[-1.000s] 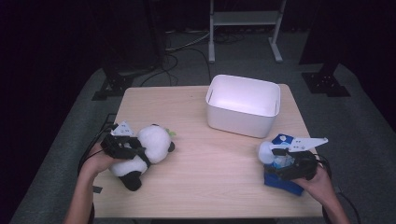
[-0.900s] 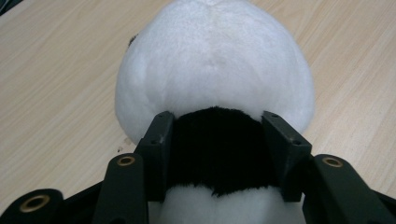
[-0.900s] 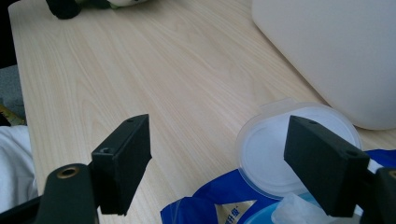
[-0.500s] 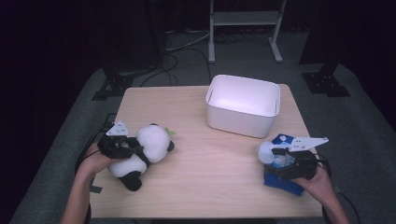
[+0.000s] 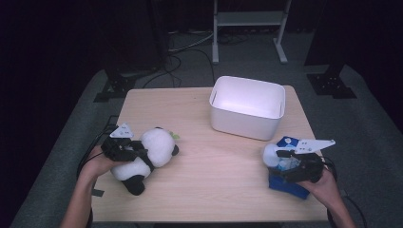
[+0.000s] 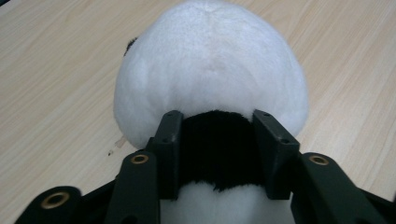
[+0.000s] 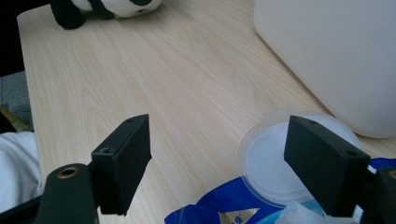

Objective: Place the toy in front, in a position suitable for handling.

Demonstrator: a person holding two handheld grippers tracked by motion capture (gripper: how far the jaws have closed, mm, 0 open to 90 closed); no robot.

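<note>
Clearly soft and light, the plush panda [image 5: 145,156] near the worktop's [image 5: 214,161] left edge is squeezed at its black middle band by the left gripper's [image 6: 219,144] fingers, a sound hold, while the right gripper's [image 7: 224,163] fingers stand wide over a blue wipes pack [image 5: 285,183].

A light wooden table [image 5: 204,185] stood on grey carpet [image 5: 71,142] and carried three things. A plush panda [image 5: 145,154] lay on its left part, near the front edge. A white plastic bin [image 5: 247,108] stood upright toward the back right. Just in front of the bin, at the right front corner, lay a blue wet-wipes pack [image 5: 285,183] with its round white lid [image 7: 275,163] flipped open onto the tabletop
</note>
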